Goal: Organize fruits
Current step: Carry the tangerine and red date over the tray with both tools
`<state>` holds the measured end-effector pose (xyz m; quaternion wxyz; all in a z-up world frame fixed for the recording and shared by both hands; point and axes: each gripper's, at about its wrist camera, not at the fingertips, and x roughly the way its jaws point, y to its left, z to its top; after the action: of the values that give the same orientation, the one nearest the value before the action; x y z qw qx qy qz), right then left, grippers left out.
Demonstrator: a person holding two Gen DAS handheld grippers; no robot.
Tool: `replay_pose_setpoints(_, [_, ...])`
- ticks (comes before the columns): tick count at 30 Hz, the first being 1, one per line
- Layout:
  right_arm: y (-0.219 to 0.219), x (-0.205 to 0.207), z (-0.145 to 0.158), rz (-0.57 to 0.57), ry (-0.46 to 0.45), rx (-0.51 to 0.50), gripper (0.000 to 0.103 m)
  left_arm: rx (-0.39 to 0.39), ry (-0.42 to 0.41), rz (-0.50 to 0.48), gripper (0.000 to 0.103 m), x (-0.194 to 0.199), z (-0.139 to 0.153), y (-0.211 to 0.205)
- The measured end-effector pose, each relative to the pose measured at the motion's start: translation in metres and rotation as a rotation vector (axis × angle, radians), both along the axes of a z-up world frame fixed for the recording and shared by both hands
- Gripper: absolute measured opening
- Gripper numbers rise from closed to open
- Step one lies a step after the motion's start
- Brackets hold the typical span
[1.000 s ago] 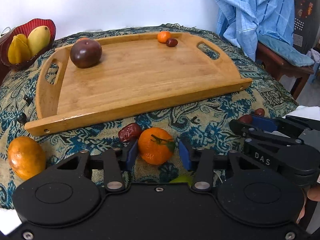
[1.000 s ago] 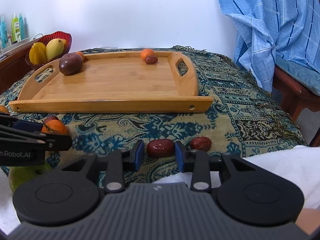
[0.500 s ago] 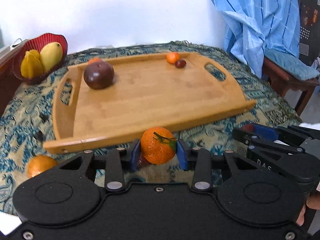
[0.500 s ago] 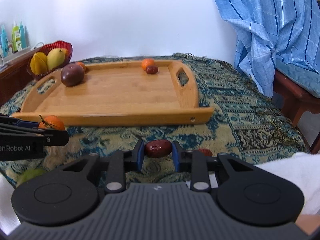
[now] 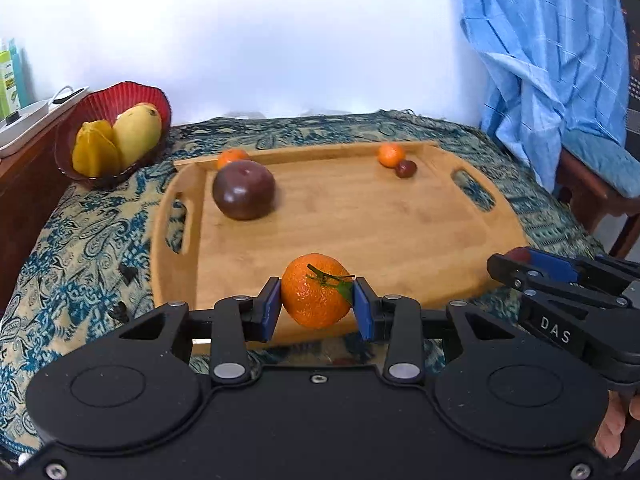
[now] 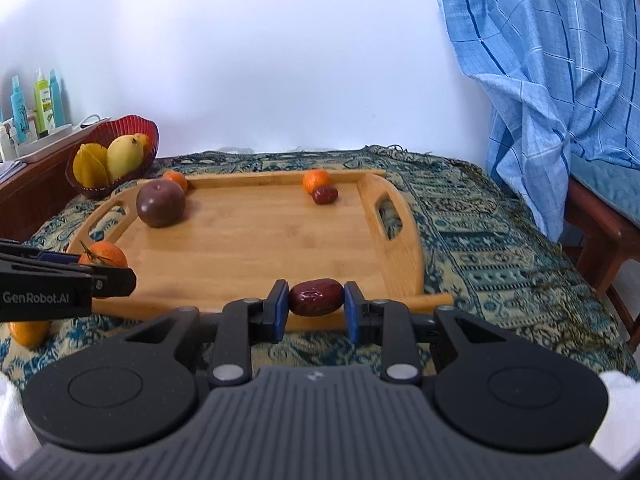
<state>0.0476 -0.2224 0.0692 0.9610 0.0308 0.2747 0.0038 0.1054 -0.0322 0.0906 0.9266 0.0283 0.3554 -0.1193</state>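
My left gripper [image 5: 316, 306] is shut on an orange tangerine [image 5: 315, 290] with a green stem, held above the near edge of the wooden tray [image 5: 360, 216]. My right gripper [image 6: 316, 306] is shut on a red date [image 6: 316, 297], held above the tray's [image 6: 260, 232] near edge. On the tray lie a dark purple round fruit [image 5: 243, 189], a small tangerine [image 5: 391, 154] with a date [image 5: 405, 168] beside it, and another tangerine [image 5: 232, 157] at the back left. The right gripper also shows in the left wrist view [image 5: 516, 268].
A red bowl [image 5: 100, 108] with yellow fruit stands at the back left. A tangerine [image 6: 28, 330] lies on the patterned cloth [image 6: 480, 240] by the tray's near left corner. A blue cloth [image 6: 560, 60] hangs over a chair at the right.
Both grippers closed on their fruit, lifted them off the cloth and moved forward toward the tray's near edge.
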Motion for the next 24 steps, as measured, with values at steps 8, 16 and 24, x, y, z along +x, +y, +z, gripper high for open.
replay_pose_setpoints(8, [0.001, 0.021, 0.003, 0.005, 0.005, 0.003, 0.034, -0.025, 0.025, 0.051, 0.036, 0.025, -0.002, 0.017])
replay_pose_setpoints(16, [0.0, 0.049, 0.004, 0.001, 0.012, 0.005, 0.034, -0.024, 0.028, 0.085, 0.036, 0.049, -0.007, 0.024])
replay_pose_setpoints(24, [-0.004, 0.077, 0.002, -0.001, 0.003, 0.0, 0.034, -0.027, 0.032, 0.103, 0.036, 0.073, -0.012, 0.026])
